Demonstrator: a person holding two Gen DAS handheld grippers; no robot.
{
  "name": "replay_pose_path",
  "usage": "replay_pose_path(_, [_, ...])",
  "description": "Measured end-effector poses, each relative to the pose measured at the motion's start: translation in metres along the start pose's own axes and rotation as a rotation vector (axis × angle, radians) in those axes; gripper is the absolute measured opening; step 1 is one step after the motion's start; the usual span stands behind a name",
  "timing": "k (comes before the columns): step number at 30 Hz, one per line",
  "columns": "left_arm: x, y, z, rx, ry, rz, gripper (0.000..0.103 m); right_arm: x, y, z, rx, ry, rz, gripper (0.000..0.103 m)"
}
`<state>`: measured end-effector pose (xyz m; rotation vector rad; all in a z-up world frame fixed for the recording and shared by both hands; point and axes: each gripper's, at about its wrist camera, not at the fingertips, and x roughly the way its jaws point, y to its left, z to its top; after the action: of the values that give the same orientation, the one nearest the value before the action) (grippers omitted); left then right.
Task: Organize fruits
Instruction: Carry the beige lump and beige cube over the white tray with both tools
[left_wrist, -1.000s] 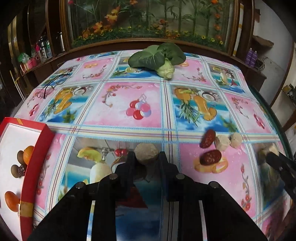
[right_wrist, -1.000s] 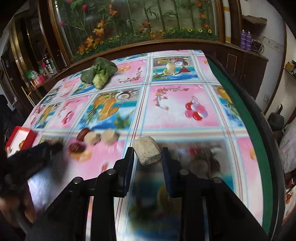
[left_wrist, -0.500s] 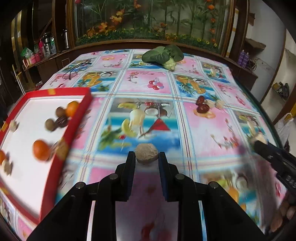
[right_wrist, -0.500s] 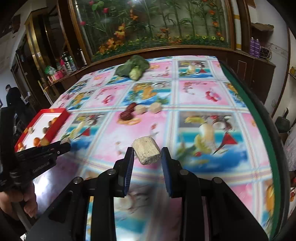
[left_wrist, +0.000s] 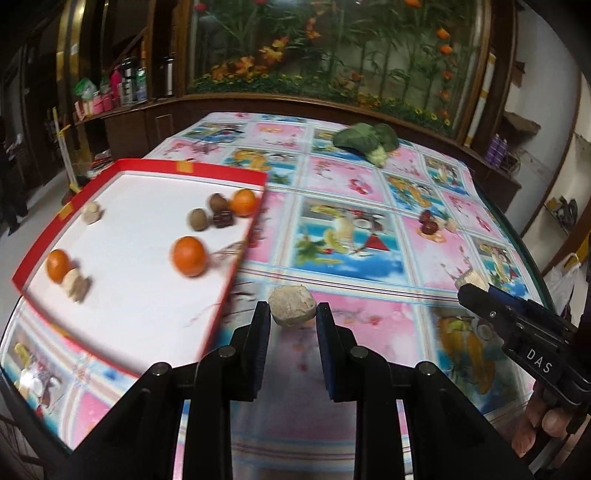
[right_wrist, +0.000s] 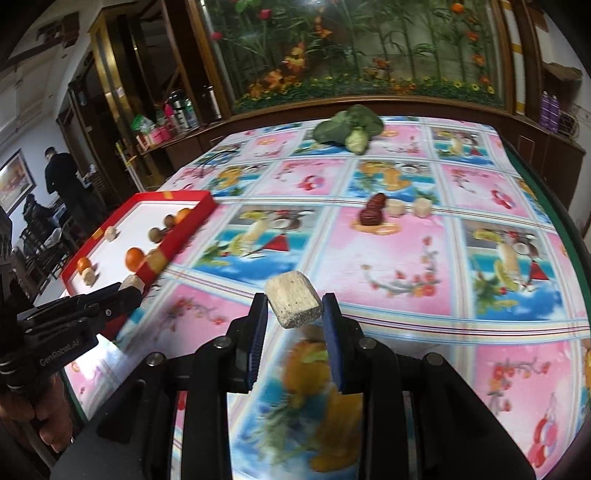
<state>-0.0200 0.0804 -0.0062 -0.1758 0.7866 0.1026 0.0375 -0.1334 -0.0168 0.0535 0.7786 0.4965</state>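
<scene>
My left gripper (left_wrist: 291, 314) is shut on a round beige chunk (left_wrist: 291, 305), held above the tablecloth just right of the red-rimmed white tray (left_wrist: 129, 295). In the tray lie oranges (left_wrist: 188, 255), brown nuts (left_wrist: 198, 219) and beige pieces (left_wrist: 75, 287). My right gripper (right_wrist: 293, 310) is shut on a squarish beige chunk (right_wrist: 293, 303) over the table's near part. In the right wrist view the left gripper (right_wrist: 122, 299) shows at left beside the tray (right_wrist: 177, 236). Red dates (right_wrist: 373, 213) and two beige pieces (right_wrist: 395, 206) lie mid-table.
A leafy green vegetable (right_wrist: 349, 129) lies at the table's far edge. A dark wooden cabinet with a flower display runs behind. The table's green rim (right_wrist: 561, 218) curves along the right. A person (right_wrist: 62, 177) stands far off at left.
Both grippers have moved back and leftward with their chunks; the red tray has come from the left edge to fill the left wrist view's left half.
</scene>
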Motion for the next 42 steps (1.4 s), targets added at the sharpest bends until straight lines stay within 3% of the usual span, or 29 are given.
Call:
replay_pose_path(27, [-0.035, 0.063, 0.000, -0.128, -0.079, -0.001, 0.024, -0.019, 0.085, -0.002, -0.156, -0.009, 0.090, 0.032])
replay_pose_path(42, [-0.043, 0.119, 0.009, -0.230, -0.127, 0.093, 0.024, -0.010, 0.120, 0.014, -0.201, -0.029, 0.126, 0.032])
